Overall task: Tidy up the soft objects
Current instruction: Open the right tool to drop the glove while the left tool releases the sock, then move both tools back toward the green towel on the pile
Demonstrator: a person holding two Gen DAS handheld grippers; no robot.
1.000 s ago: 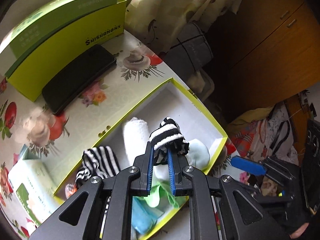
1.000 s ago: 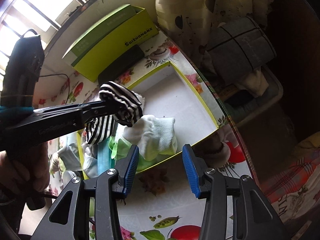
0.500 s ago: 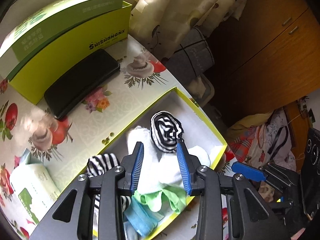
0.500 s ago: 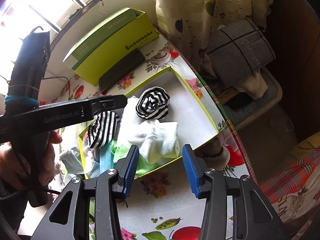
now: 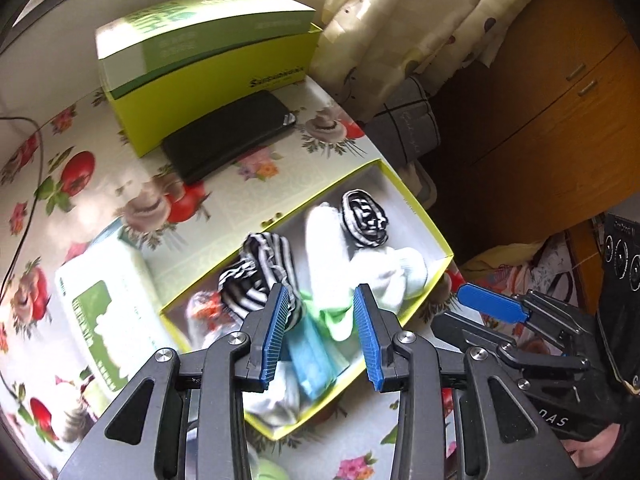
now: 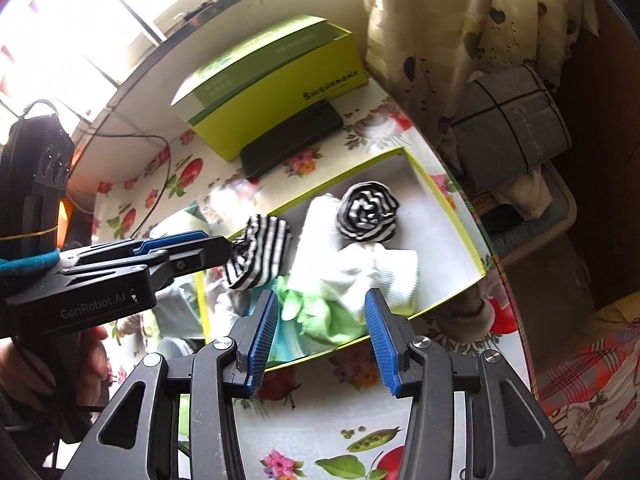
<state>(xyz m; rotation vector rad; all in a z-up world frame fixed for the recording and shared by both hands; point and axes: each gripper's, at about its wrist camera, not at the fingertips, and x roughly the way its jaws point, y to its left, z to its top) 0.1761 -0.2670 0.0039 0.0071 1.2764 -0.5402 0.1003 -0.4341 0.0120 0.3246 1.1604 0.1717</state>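
Striped black-and-white, the rolled sock (image 5: 365, 219) is lying free at the far end of the shallow yellow-green cardboard box (image 5: 434, 232), so the left gripper (image 5: 322, 334), jaws parted and empty, is best lifting clear while the right gripper (image 6: 320, 330) is hanging half open, empty.

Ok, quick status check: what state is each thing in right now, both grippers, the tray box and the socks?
left gripper: open, empty, above the box.
right gripper: open, empty.
yellow-rimmed box: lidless, holding socks.
rolled striped sock: balled up, lying in the box, released.
loose striped sock: unrolled, draped at the box's far wall.
white socks: heaped mid-box.
green box: lid on.
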